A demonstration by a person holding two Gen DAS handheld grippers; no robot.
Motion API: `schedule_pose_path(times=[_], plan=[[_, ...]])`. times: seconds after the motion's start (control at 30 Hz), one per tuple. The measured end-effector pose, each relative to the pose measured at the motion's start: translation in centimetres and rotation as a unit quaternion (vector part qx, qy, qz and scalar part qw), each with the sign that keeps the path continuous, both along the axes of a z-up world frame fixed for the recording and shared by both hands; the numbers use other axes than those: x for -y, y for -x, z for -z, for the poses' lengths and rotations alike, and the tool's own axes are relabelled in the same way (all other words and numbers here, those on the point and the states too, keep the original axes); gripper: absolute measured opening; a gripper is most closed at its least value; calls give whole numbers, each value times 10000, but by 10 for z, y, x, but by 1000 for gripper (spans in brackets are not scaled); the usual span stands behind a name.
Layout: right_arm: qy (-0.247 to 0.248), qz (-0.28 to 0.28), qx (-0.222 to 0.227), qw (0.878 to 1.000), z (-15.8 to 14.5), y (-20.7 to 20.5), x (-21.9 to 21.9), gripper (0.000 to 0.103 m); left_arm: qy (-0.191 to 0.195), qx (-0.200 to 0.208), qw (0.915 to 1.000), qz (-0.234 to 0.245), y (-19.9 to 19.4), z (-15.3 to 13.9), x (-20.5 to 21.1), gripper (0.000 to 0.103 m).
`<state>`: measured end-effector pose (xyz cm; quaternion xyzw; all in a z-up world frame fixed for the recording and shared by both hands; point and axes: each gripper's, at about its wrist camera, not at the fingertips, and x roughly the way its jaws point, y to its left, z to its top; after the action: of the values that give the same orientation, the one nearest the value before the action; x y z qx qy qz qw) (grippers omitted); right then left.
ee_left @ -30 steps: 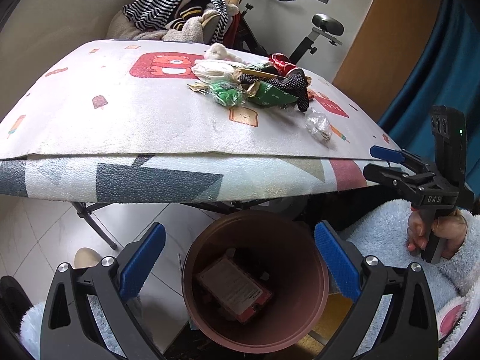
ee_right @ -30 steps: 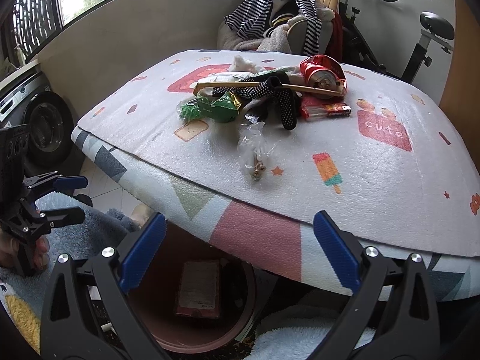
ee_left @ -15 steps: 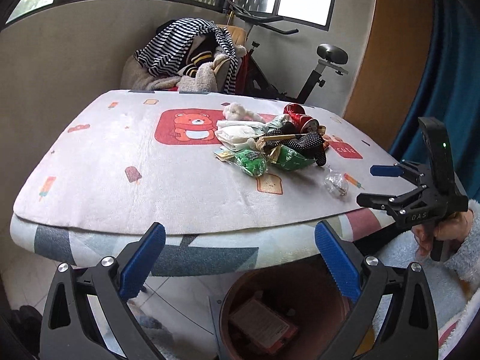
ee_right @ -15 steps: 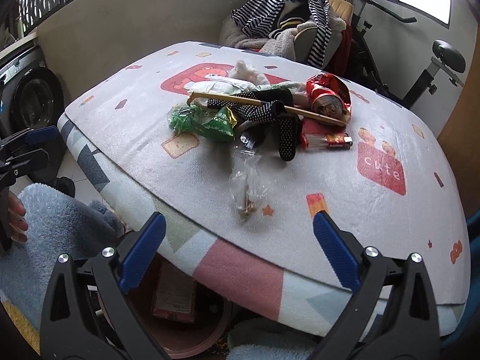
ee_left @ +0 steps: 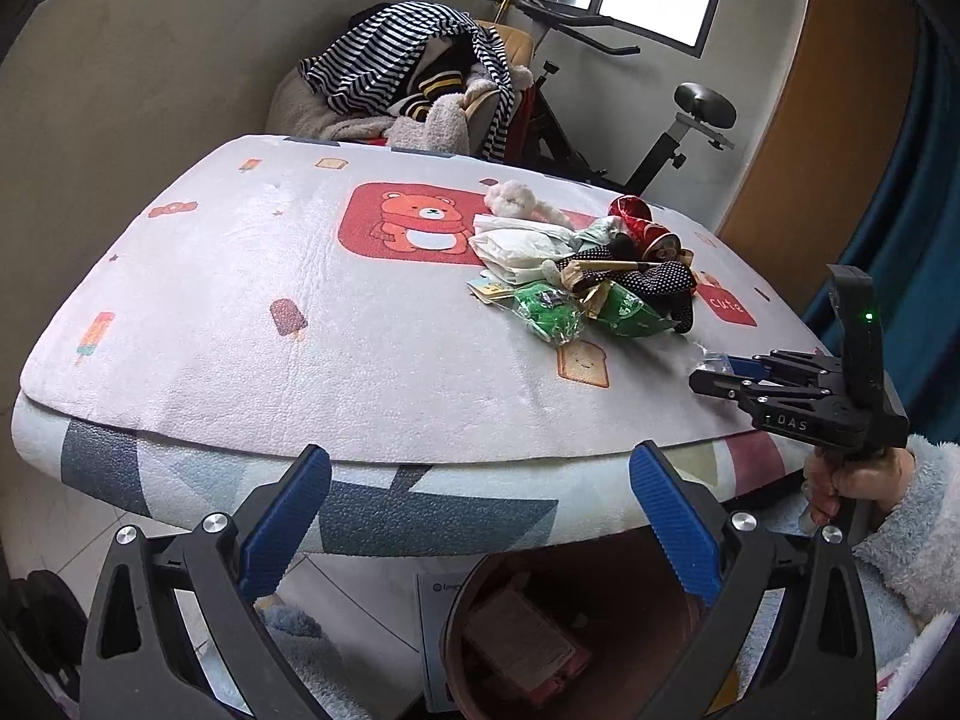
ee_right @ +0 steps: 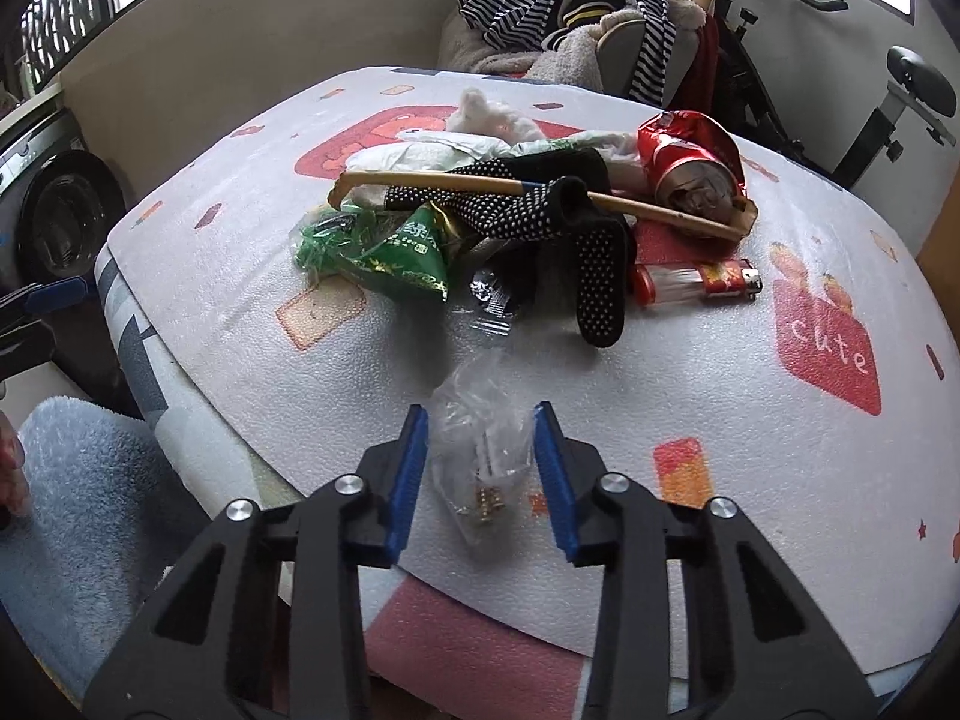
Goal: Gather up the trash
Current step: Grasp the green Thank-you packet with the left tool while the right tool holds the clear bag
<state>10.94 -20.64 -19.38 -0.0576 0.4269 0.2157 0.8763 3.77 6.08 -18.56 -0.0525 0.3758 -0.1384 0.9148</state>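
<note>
One clear bag [ee_right: 480, 438] lies on the desk [ee_right: 750, 420] near its front edge, long axis along the right gripper [ee_right: 480, 474], between its part-spread jaws, untouched; left gripper [ee_left: 480, 516] wide-spread, farther off.

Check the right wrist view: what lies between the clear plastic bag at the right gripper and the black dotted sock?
In the right wrist view, mostly bare mat separates the clear plastic bag from the black dotted sock; a small clear printed wrapper lies just left of that line.

Red crushed can [ee_right: 690, 165]; green snack packet [ee_right: 402, 255]; black white-dotted sock [ee_right: 564, 222]; clear plastic bag [ee_right: 483, 420]; blue-padded tongs [ee_right: 480, 474].
</note>
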Motion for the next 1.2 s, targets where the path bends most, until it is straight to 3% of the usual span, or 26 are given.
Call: schedule_pose_path(times=[0.07, 0.3, 0.47, 0.67, 0.8, 0.87, 1.1, 1.2], plan=[[-141, -156, 38, 9998, -6, 7, 3, 30, 6, -56, 10000, -45, -2, 1, -1, 97], [-437, -475, 476, 9968, -24, 31, 18, 28, 371, -251, 9990, -65, -10, 0, -5, 97], [-555, -276, 479, 9969, -20, 37, 27, 28, 233, -310, 9992, 83, -16, -2, 11, 70], [-866, 123, 388, 9954, -17, 38, 41, 29, 23, -465, 9984, 320, -27, -2, 35, 58], [-948, 115, 350, 9948, -14, 37, 48, 29, 178, -665, 9970, 342, -50, 1, 41, 56], [-956, 72, 317, 9949, -12, 35, 48, 29, 356, -791, 9958, 305, -66, 2, 43, 42], [-973, -5, 330, 9947, -10, 34, 45, 29, 520, -1061, 9926, 266, -121, 13, 64, 40], [-979, -7, 354, 9946, -10, 35, 44, 29, 220, -1104, 9934, 228, -137, 18, 76, 40]])
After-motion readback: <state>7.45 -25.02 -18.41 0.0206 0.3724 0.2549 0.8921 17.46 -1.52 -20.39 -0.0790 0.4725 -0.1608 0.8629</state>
